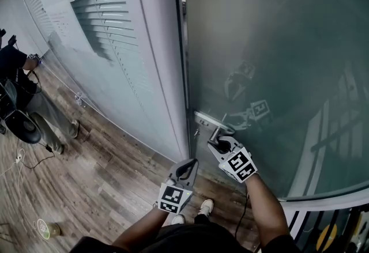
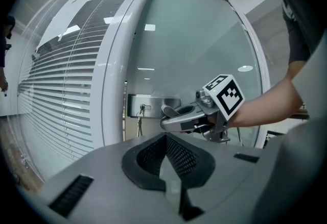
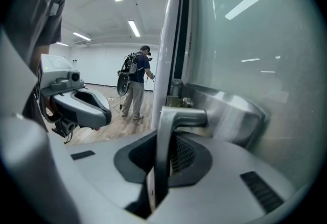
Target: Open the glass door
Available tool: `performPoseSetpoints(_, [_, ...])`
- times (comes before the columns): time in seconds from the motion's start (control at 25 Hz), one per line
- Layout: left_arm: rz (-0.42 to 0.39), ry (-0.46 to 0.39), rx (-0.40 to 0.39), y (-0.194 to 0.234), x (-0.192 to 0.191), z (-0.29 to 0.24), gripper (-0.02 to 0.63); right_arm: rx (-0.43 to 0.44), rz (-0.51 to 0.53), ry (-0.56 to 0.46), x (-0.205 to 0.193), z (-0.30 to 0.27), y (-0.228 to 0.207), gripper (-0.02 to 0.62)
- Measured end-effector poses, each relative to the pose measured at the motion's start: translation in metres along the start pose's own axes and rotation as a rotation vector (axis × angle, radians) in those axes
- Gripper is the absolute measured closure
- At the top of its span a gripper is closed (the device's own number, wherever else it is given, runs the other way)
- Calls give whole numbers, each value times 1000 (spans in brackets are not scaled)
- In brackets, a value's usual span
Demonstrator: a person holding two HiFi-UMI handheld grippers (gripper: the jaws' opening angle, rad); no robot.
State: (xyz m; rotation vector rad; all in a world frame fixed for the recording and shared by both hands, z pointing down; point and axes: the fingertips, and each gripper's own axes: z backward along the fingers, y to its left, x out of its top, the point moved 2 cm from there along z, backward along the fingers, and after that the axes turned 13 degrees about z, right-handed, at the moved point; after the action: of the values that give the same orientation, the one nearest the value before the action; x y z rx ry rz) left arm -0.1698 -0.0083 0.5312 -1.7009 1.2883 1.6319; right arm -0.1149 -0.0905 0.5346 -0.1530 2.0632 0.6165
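Note:
The frosted glass door [image 1: 277,73] hangs right of a white frame post [image 1: 164,73]. A metal lock plate [image 1: 203,119] with a lever handle [image 1: 216,127] sits at its left edge. My right gripper [image 1: 219,141] is shut on that lever, which stands upright between the jaws in the right gripper view as the lever handle [image 3: 176,117]. My left gripper [image 1: 189,165] hangs lower left of the handle, away from the door, shut on nothing. From the left gripper view, my left gripper [image 2: 166,139] looks at the right gripper [image 2: 171,120], the lock plate [image 2: 153,101] and the keys [image 2: 140,110] in the lock.
A glass wall with white blinds [image 1: 95,10] runs off to the left over wood flooring [image 1: 98,182]. A person [image 1: 23,93] stands far left, and a person [image 3: 137,82] shows beyond the door edge. A cup [image 1: 49,227] and a cable lie on the floor.

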Motion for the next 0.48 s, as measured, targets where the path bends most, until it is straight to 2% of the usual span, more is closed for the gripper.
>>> performPoseSetpoints(0.2, [-2,-6,14,-2,3,-26,607,-5,-18,13,-8,-5,-20,549])
performPoseSetpoints(0.48, [-61,-30,15,-9,20,-72,607,-39,-47,26,-27,-20,-63,551])
